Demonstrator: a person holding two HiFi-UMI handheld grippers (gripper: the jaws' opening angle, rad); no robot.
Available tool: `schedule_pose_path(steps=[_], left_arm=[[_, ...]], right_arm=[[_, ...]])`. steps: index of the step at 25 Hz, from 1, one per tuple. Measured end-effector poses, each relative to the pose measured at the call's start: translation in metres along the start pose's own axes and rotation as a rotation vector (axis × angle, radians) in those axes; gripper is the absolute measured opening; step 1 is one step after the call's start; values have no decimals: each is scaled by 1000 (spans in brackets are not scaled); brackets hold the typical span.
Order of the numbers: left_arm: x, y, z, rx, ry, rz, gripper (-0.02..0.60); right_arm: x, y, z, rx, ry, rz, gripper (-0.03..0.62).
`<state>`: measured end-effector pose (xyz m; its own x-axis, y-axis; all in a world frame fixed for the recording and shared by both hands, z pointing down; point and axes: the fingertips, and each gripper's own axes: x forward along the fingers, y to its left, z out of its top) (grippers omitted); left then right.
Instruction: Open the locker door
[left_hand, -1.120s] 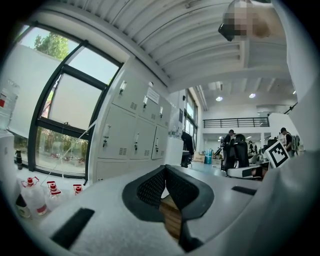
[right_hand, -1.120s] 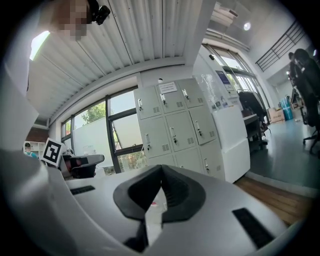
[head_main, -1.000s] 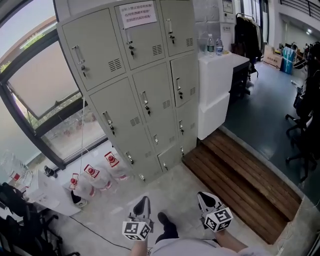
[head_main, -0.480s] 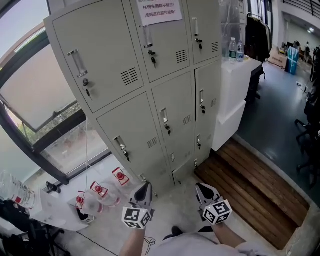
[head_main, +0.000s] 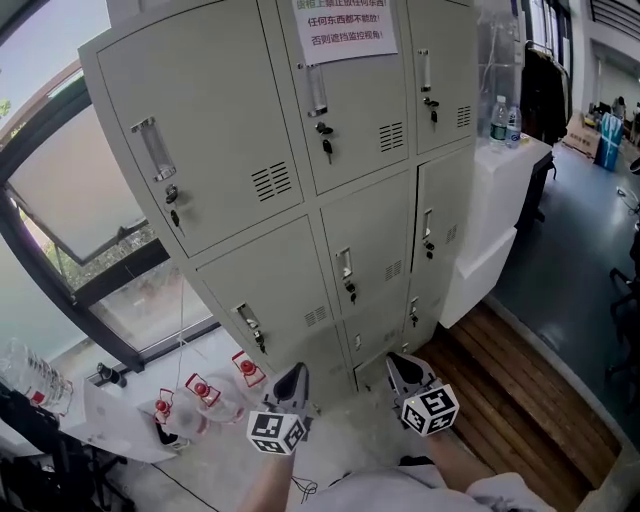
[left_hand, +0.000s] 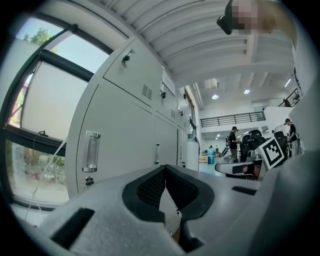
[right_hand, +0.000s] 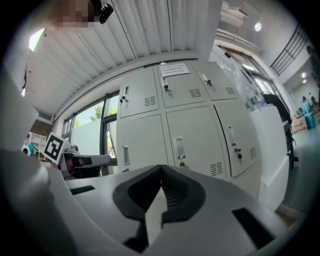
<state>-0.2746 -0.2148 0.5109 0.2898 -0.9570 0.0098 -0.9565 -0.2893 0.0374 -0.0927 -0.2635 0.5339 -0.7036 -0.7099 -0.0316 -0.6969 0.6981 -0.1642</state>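
Observation:
A grey metal locker cabinet (head_main: 250, 120) fills the head view, with every door closed. Each door has an upright handle and a lock, some with keys hanging. A paper notice (head_main: 345, 25) is stuck on the top middle door. My left gripper (head_main: 292, 376) and right gripper (head_main: 396, 363) are held low side by side, in front of the bottom row and not touching it. Both are shut and empty. In the left gripper view the left gripper (left_hand: 164, 170) points along the locker fronts. The right gripper (right_hand: 161, 172) faces the middle doors (right_hand: 192, 140).
Water jugs with red caps (head_main: 205, 392) lie on the floor at the cabinet's lower left, below a large window (head_main: 70, 190). A white counter (head_main: 495, 215) with bottles (head_main: 505, 120) stands against the cabinet's right side. Wooden boards (head_main: 520, 400) cover the floor to the right.
The lockers have grown larger and closer in the head view as the person stepped towards them. Both grippers stay low, shut and empty.

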Motion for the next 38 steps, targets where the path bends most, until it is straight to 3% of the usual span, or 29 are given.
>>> schedule_pose_path(steps=[7,13,14,15,16,26,38], left_arm=[[44,3,20,-17,-22,60,9],[58,0,25,-12,-27,65,9],[59,-1,25,-8,-26,66,9],[60,0,25,-5,-24,68,9],[60,1,25,-3,-21,69,9],[59,7,24,-13,-14,65,9],[51,7,21,-25,-10,36,9]], right_arm=[[37,-42,14,-23,36,87,14],[58,-47,20,-20,65,159,15],[61,-47,19,-8,75,177,43],[65,-46,19,5,84,193,186],[68,-45,19,15,90,203,238],[83,-50,46,-5,85,197,238],[115,-30,155,-98,11,315,238]])
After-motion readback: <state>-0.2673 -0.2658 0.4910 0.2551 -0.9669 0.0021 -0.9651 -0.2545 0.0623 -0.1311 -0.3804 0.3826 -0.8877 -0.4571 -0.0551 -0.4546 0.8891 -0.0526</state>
